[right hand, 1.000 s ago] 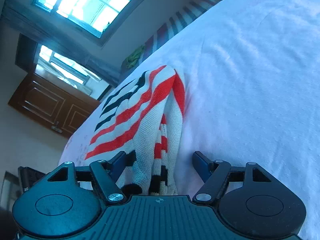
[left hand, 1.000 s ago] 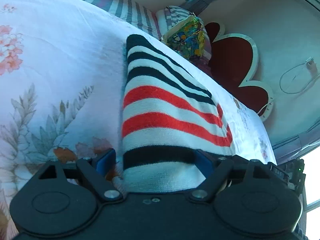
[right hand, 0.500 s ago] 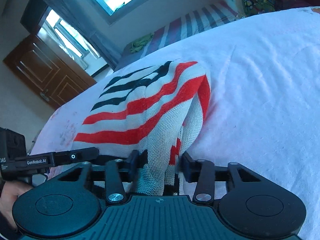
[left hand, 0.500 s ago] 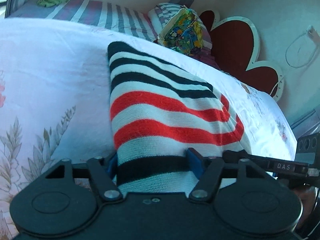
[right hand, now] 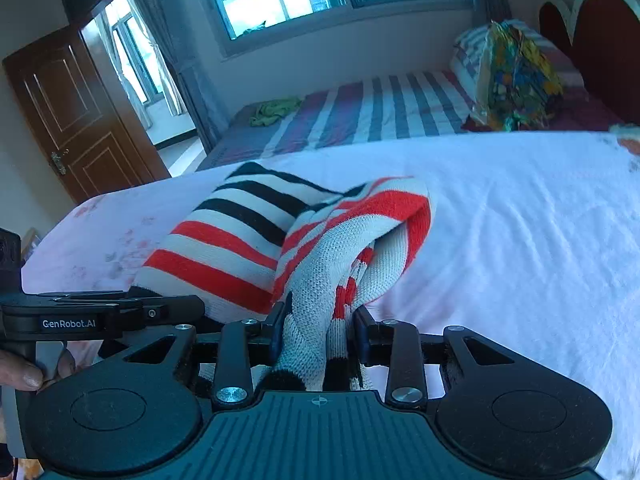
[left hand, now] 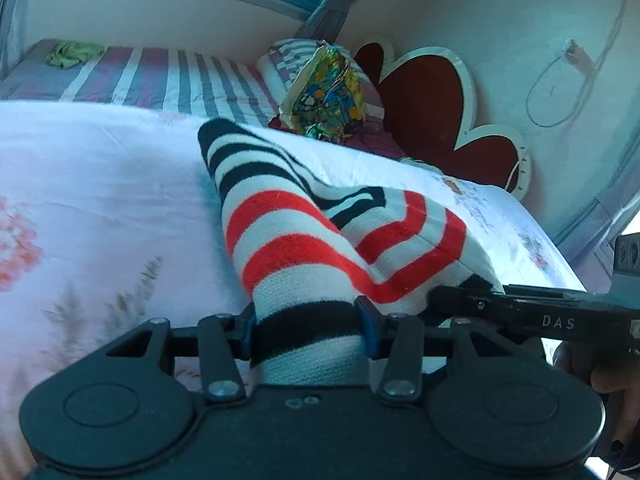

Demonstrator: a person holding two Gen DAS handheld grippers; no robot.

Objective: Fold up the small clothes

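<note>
Both tools have come up and swung toward each other since a second ago, and the striped knit garment (left hand: 304, 248) now humps up between them instead of lying flat and long ahead of me.

Left tool (left hand: 308, 330): jaws closing, and its blue pads already press on a black-striped edge of the knit. I read that as a pinch on the cloth. From this tool the garment runs straight ahead and rests on the white floral bedspread (left hand: 100, 200); its far black-and-white end lies flat on the bed.

Right tool (right hand: 318, 330): jaws also closing, with a bunched white-and-red fold squeezed between the pads. Ahead of this tool the knit (right hand: 248, 240) curls over on itself, its red-striped edge rolled up and open toward the right.

Each tool shows in the other's view: the right one (left hand: 520, 308) just to the right of my left tool, the left one (right hand: 100, 314) just to the left of my right tool (a person's fingers (right hand: 24, 376) wrap its handle).

Beyond the garment, well ahead: a striped sheet (right hand: 360, 116), a bright patterned bundle (left hand: 328, 96), and a red flower-shaped headboard (left hand: 432, 120).
</note>
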